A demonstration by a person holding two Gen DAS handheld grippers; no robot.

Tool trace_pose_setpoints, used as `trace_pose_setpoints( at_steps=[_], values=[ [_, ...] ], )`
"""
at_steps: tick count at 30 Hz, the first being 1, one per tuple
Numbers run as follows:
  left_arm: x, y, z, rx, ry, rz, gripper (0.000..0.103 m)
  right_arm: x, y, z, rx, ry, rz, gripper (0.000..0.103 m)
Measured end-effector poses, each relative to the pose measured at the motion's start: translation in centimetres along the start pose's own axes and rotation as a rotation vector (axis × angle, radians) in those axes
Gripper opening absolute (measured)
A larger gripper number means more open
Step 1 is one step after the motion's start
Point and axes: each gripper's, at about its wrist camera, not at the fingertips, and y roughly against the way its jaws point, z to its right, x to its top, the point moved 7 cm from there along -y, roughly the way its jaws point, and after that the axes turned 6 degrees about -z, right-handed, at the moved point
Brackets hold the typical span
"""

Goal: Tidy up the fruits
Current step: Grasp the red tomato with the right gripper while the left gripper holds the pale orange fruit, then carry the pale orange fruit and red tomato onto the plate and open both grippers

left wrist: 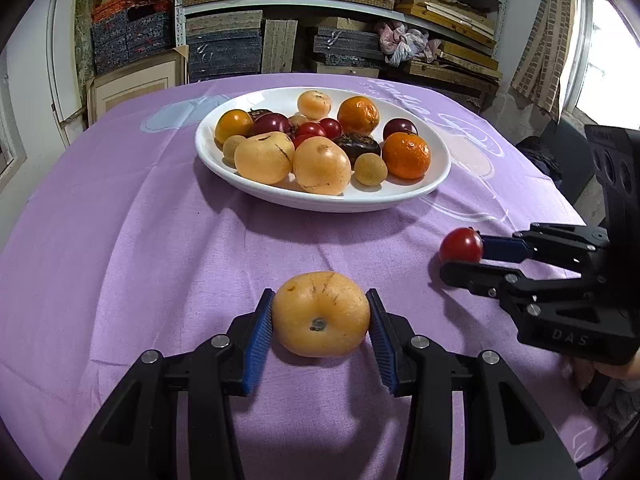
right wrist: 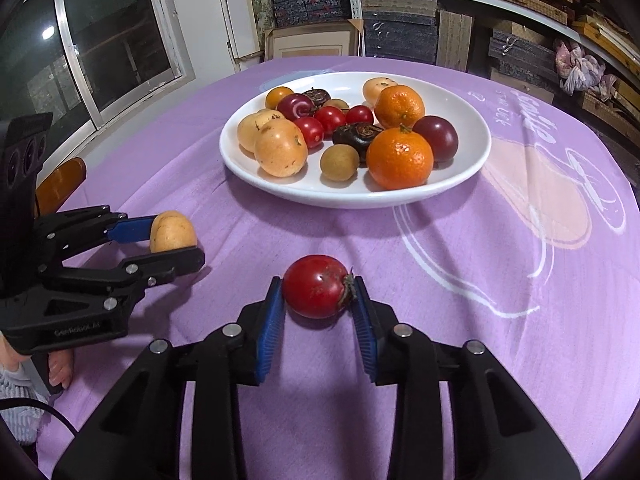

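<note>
My left gripper (left wrist: pixel 320 316) is shut on a pale yellow-orange fruit (left wrist: pixel 321 314) low over the purple tablecloth (left wrist: pixel 140 240); it also shows in the right wrist view (right wrist: pixel 173 232). My right gripper (right wrist: pixel 318 298) is shut on a red tomato-like fruit (right wrist: pixel 316 286), seen from the left wrist view (left wrist: pixel 461 245) at right. A white plate (left wrist: pixel 416 196) beyond both grippers holds several fruits: oranges (left wrist: pixel 406 155), dark red plums, small red tomatoes, pale yellow fruits (left wrist: pixel 322 166). The plate also shows in the right wrist view (right wrist: pixel 468 176).
Shelves of stacked boards and boxes (left wrist: pixel 280 12) stand behind the table. A window (right wrist: pixel 100 40) is at the left in the right wrist view. The table's edges fall away at left and right. A wooden chair back (right wrist: pixel 60 184) sits by the left edge.
</note>
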Motion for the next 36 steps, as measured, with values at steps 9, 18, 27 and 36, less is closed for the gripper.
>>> trace_pose_setpoints(
  at_steps=[9, 18, 27, 36],
  values=[
    [6.2, 9.6, 0.7, 0.059, -0.053, 0.158, 0.046, 4.0, 16.8, 0.1, -0.013, -0.005, 0.34, 0.034],
    [18.2, 19.6, 1.5, 0.153, -0.078, 0.358, 0.046, 13.5, 31.9, -0.4, -0.064, 0.053, 0.633, 0.033],
    [19.7, 6.3, -0.1, 0.12, -0.017, 0.189, 0.046, 16.8, 17.5, 1.6, 0.006, 0.011, 0.425, 0.034],
    [18.6, -5.5, -3.6, 0.114, 0.042, 0.058, 0.046, 16.2, 2.9, 4.3, -0.005, -0.039, 0.194, 0.034]
  ],
)
